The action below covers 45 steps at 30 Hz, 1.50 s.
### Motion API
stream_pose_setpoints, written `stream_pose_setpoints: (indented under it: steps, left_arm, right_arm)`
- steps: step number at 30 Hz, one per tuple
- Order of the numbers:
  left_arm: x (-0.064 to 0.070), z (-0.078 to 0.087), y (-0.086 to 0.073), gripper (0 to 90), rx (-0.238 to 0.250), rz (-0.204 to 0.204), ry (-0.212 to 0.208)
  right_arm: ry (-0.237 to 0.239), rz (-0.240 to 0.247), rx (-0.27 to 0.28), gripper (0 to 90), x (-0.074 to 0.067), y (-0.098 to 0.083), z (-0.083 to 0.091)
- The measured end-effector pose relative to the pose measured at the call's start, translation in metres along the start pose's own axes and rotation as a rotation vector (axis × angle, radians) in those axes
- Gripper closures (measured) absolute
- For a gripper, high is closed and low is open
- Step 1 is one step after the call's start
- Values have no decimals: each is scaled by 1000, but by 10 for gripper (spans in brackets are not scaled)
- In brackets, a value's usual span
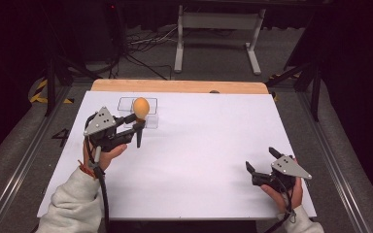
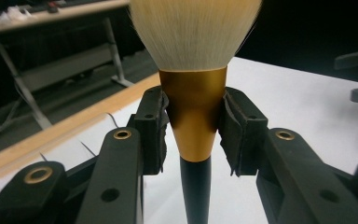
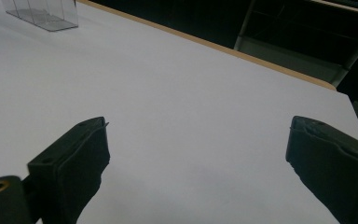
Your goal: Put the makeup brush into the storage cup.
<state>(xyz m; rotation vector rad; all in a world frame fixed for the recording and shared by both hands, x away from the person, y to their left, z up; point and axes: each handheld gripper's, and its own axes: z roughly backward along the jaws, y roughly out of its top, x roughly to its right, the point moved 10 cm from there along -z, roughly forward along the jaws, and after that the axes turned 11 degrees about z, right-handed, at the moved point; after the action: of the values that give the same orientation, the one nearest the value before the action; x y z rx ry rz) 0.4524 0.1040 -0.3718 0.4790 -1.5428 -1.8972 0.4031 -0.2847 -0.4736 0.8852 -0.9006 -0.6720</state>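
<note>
My left gripper [image 1: 137, 121] is shut on a makeup brush [image 1: 141, 107] and holds it upright, bristles up, above the table's back left. In the left gripper view the two pads [image 2: 151, 126] clamp the gold ferrule [image 2: 193, 107]; cream bristles [image 2: 196, 32] fan out above and the black handle [image 2: 195, 191] hangs below. A clear plastic box [image 1: 150, 119] stands on the table right behind the brush, also seen as the clear box [image 3: 44, 14]. My right gripper [image 1: 261, 158] rests near the front right corner, open with nothing between its jaws, shown as the right gripper [image 3: 198, 154] over bare white surface.
A white sheet [image 1: 199, 145] covers the table, with a wooden strip [image 1: 179, 86] along the far edge. Beyond it a white desk frame [image 1: 218, 29] and cables [image 1: 141, 43] lie on the floor. Metal rails [image 1: 24, 145] run along both sides.
</note>
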Motion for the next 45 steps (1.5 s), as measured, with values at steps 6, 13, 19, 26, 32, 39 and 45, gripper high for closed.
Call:
stream_pose_setpoints:
  steps: [6,13,19,26,32,39,45]
  left_arm:
    - [-3,-7,9,631,32,3,-2]
    - [-5,-13,20,630,61,5,-5]
    - [-7,-16,31,630,90,7,-4]
    - [-11,-23,39,630,103,9,3]
    - [-15,-29,46,630,123,10,13]
    - [-23,-37,50,630,132,14,21]
    - [-33,-47,54,630,140,18,11]
  right_arm:
    - [-6,4,-1,67,1,0,1]
    - [-7,2,1,67,1,0,1]
    - [-9,2,2,67,2,0,2]
    - [-8,3,2,67,1,0,2]
    - [-9,2,2,68,1,0,2]
    - [-7,3,2,67,1,0,1]
    - [-4,8,-2,67,-1,0,0]
